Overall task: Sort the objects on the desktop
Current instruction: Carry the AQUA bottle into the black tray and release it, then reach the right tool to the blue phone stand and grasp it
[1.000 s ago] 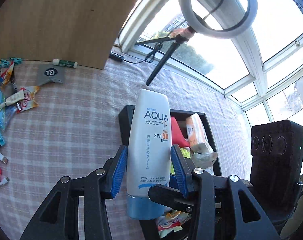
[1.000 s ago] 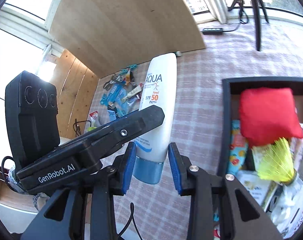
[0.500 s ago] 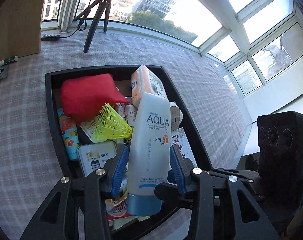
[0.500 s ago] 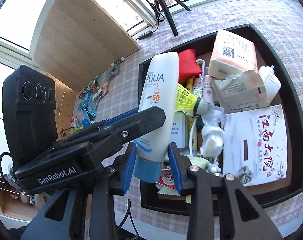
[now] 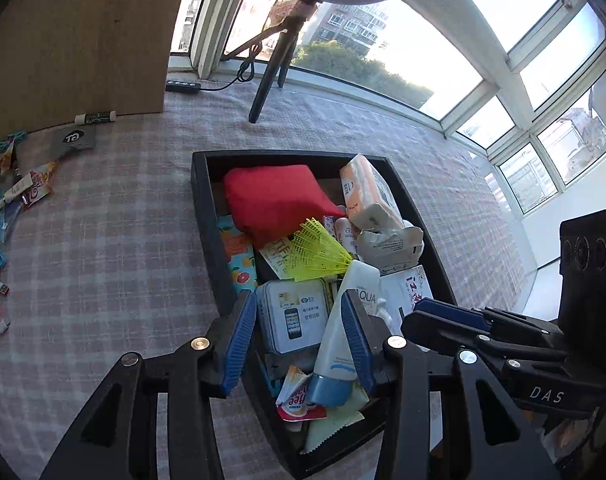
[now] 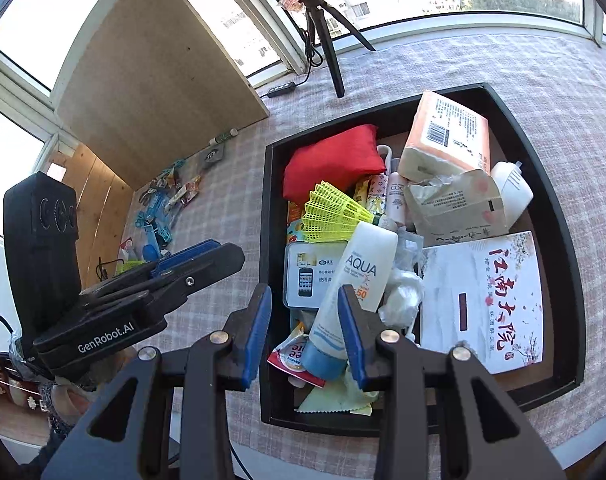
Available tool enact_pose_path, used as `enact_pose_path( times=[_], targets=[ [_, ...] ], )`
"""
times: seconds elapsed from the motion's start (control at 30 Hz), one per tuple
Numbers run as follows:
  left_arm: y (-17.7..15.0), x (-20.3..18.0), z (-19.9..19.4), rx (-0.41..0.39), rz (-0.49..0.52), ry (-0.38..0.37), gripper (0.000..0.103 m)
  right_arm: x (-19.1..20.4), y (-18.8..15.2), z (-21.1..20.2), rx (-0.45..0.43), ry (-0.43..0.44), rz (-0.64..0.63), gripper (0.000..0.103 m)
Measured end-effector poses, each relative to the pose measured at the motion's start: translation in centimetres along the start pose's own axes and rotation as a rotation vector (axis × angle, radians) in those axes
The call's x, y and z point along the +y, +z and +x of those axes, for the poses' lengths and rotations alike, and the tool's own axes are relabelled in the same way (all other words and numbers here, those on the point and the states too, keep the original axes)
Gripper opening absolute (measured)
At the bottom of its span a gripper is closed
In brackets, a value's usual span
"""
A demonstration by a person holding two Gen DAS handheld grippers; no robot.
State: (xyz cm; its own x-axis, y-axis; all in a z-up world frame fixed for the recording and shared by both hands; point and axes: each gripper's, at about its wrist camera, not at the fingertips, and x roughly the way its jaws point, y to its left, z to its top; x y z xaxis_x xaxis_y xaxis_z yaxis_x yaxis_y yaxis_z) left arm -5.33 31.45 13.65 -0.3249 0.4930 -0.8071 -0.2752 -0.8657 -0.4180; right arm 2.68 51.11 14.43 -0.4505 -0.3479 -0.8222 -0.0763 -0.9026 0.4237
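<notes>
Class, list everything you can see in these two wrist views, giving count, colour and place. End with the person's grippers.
tray: one, black, on the cloth
sunscreen tube: one, white with blue cap, lying tilted in the tray
pouch: one, red, tray's far corner
shuttlecock: one, yellow, beside the pouch
tissue pack: one, orange, far side of the tray
booklet: one, white with red characters, in the tray
tin: one, pale, phone picture, under the tube
small loose items: several, mostly blue, outside the tray
tablecloth: one, pale checked
tripod: one, black, by the window
left gripper: black, blue pads, open above the tray
right gripper: same colours, open above the tray
</notes>
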Motion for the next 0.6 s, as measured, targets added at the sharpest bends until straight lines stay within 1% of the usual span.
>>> enact_pose_path(
  times=[0.07, 0.2, 0.4, 0.5, 0.6],
  targets=[
    [-0.2, 2.0, -0.9, -0.015, -0.026, 0.028, 0.042, 1.8, 0.4, 0.8, -0.009, 0.01, -0.05, 0.034],
    [-0.8, 6.9, -2.4, -0.035, -0.086, 0.091, 0.042, 6.5, 0.5, 2.9, -0.02, -0.031, -0.175, 0.034],
    [-2.1, 15.5, -5.2, -0.065, -0.195, 0.207, 0.042, 13.6, 1.2, 7.2, 0.033, -0.005, -0.305, 0.034],
    [-2.8, 19.7, -6.7, -0.079, -0.244, 0.27, 0.042, 16.3, 2.0, 9.5, 0.069, 0.031, -0.333, 0.034],
    [-3.6, 23.4, -7.8, -0.068, -0.264, 0.329, 0.042, 19.2, 2.9, 11.9, 0.099, 0.051, -0.356, 0.034]
  ],
)
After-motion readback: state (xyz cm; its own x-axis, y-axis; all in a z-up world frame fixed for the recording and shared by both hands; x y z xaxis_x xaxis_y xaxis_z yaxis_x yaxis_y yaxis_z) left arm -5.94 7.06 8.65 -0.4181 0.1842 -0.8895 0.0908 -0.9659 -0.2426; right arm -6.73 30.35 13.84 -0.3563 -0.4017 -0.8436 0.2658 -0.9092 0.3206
